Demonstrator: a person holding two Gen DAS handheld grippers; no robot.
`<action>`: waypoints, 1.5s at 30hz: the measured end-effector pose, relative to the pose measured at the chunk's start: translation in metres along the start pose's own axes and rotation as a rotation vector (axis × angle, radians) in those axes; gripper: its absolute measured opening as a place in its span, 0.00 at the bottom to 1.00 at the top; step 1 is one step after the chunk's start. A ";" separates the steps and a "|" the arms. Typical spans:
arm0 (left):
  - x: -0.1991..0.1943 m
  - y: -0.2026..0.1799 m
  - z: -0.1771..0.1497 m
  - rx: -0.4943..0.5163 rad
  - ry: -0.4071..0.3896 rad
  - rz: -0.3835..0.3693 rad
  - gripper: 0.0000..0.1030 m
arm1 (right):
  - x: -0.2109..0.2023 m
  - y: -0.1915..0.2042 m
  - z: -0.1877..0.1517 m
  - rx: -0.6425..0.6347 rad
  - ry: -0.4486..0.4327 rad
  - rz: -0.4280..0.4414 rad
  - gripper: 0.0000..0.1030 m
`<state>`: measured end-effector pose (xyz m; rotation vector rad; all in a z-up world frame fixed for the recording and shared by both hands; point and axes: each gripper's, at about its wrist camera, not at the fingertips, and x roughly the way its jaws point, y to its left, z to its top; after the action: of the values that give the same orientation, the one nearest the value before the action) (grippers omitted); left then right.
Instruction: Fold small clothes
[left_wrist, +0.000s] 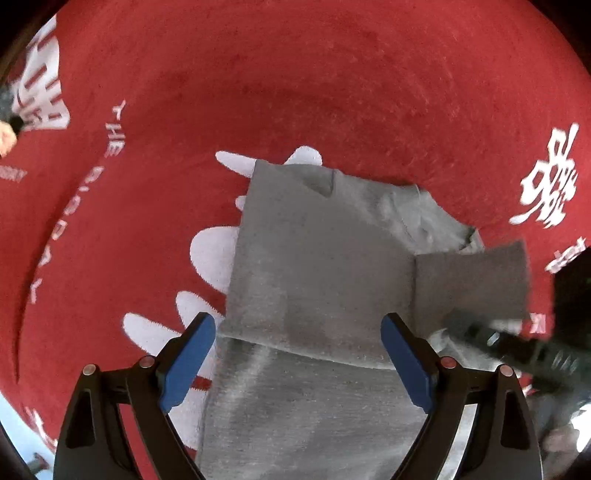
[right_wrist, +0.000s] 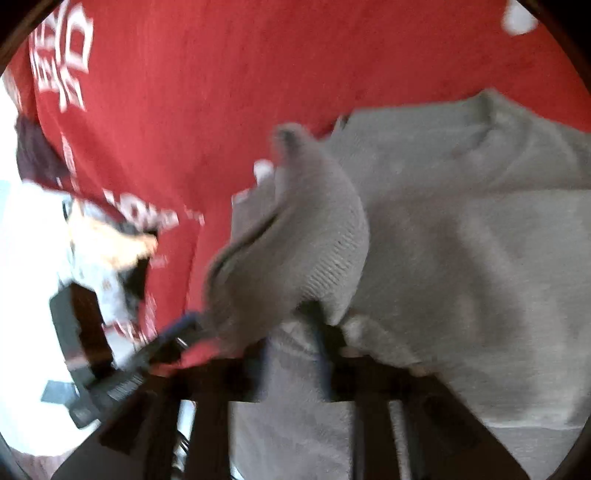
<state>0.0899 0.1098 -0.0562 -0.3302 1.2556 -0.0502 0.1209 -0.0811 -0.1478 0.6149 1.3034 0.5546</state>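
A small grey sweater (left_wrist: 314, 258) lies on a red cloth, its left side folded in over the body. My left gripper (left_wrist: 297, 354) is open, its blue pads (left_wrist: 188, 362) spread above the sweater's lower part, holding nothing. In the left wrist view the right gripper (left_wrist: 517, 347) is a dark blur at the right sleeve (left_wrist: 472, 284). In the right wrist view my right gripper (right_wrist: 291, 339) is shut on the grey sleeve (right_wrist: 295, 236), which is lifted and bunched over the fingers; the sweater body (right_wrist: 461, 240) lies to the right.
The red cloth (left_wrist: 295, 81) with white lettering and white shapes covers the surface. A person's hand (left_wrist: 5, 138) shows at the far left edge. Blurred dark and white objects (right_wrist: 85, 325) lie beyond the cloth's edge in the right wrist view.
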 end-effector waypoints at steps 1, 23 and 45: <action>0.000 0.005 0.002 -0.014 0.016 -0.045 0.89 | 0.010 0.002 0.001 -0.008 0.016 -0.007 0.70; 0.054 -0.022 0.016 0.067 0.161 -0.161 0.89 | -0.073 -0.065 -0.053 0.161 -0.071 -0.083 0.70; 0.044 -0.011 0.013 0.023 0.136 -0.257 0.09 | -0.123 -0.102 -0.081 0.252 -0.122 -0.100 0.67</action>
<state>0.1172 0.0923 -0.0901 -0.4736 1.3400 -0.3112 0.0225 -0.2304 -0.1442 0.7744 1.2901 0.2674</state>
